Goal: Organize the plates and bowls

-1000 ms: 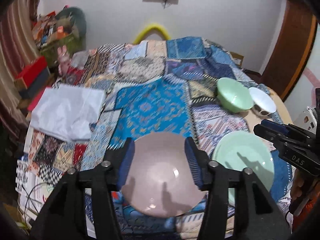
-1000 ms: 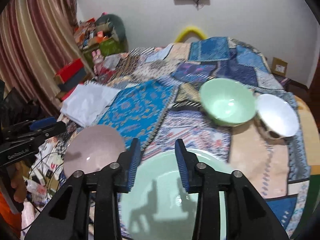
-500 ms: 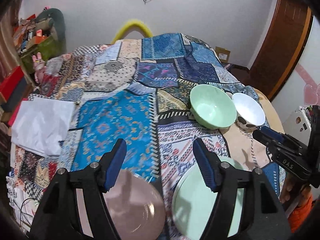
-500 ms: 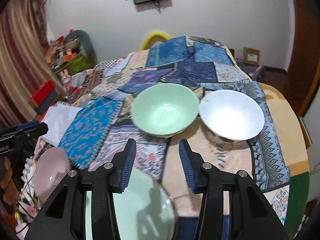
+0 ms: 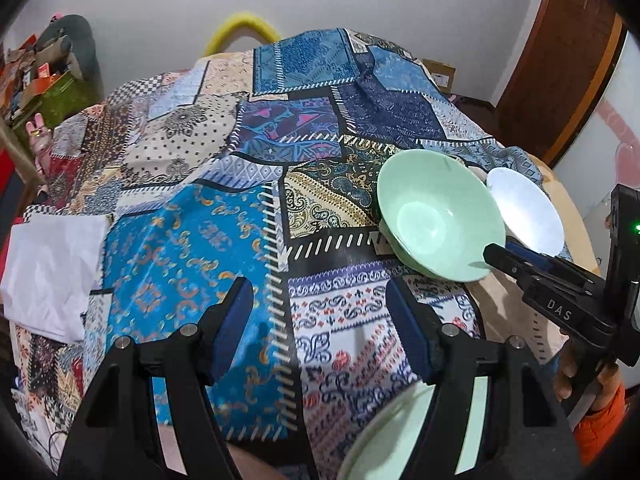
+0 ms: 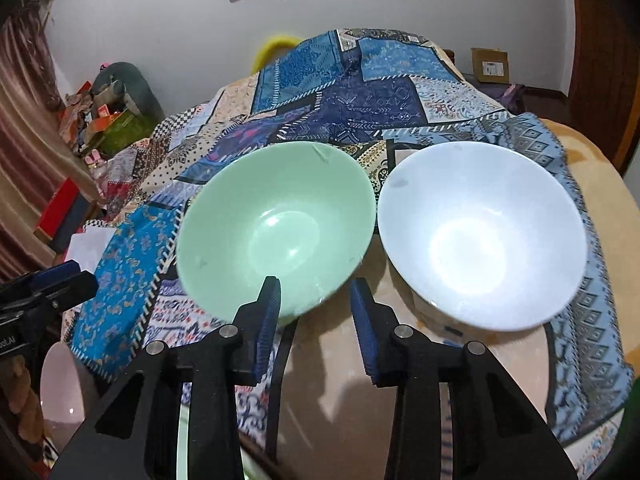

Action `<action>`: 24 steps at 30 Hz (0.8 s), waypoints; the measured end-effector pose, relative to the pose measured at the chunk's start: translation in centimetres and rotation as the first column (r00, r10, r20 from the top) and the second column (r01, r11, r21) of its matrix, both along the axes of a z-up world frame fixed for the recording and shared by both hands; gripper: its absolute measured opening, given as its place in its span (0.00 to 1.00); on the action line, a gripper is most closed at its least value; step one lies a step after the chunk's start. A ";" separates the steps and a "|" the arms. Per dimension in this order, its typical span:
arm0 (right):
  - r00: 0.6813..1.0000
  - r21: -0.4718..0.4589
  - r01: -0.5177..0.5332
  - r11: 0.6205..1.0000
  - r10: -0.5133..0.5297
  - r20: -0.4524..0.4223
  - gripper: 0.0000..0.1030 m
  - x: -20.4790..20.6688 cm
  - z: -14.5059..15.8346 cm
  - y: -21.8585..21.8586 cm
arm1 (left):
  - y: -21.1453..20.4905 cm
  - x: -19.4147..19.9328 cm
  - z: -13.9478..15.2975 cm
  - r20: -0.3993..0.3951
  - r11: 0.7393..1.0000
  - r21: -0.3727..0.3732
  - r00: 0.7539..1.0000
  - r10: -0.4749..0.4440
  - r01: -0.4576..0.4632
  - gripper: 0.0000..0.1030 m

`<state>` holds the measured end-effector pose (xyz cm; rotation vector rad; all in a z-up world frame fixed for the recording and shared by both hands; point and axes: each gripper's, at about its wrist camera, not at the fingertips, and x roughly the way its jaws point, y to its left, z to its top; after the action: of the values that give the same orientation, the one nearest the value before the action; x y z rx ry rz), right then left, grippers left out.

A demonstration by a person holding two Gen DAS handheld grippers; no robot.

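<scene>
A light green bowl [image 6: 276,228] and a white bowl [image 6: 480,236] sit side by side on a patchwork cloth [image 5: 200,240]. My right gripper [image 6: 316,292] is open, its fingertips just at the green bowl's near rim, holding nothing. It also shows in the left wrist view [image 5: 496,256] beside the green bowl [image 5: 436,216] and the white bowl [image 5: 528,212]. My left gripper [image 5: 320,308] is open and empty above the cloth. A green plate [image 5: 384,436] lies at the bottom under its right finger. A pink plate [image 6: 60,392] shows at the right wrist view's lower left.
A folded white cloth [image 5: 52,268] lies at the left edge of the bed. Boxes and clutter [image 6: 100,124] stand against the wall at the left. A brown door [image 5: 560,60] is at the right. The left gripper [image 6: 44,284] shows at the left edge of the right wrist view.
Both grippers have moved forward over the cloth. The plates have slid to the bottom of the views. The right gripper has closed in on the green bowl's near rim.
</scene>
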<state>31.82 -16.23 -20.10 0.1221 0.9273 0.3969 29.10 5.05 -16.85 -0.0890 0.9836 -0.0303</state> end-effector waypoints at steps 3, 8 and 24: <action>1.000 -0.010 0.006 1.000 -0.006 -0.002 0.30 0.5 -0.3 0.0 | 0.0 1.0 -0.6 -0.003 1.000 -0.008 1.000 -0.007 0.007 0.66; 1.000 -0.021 0.008 1.000 -0.009 -0.010 0.30 1.3 -0.7 0.0 | -0.3 2.4 -1.3 -0.008 1.000 -0.022 1.000 -0.023 0.023 0.66; 0.959 0.019 -0.277 0.961 0.277 -0.060 0.27 2.1 -0.6 3.6 | -0.2 5.4 -3.4 -0.042 1.000 0.027 0.999 0.007 -0.006 0.58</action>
<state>33.87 -12.64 -20.70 0.0134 1.0069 0.6612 34.54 4.82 -20.30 -0.0680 1.0259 -0.0092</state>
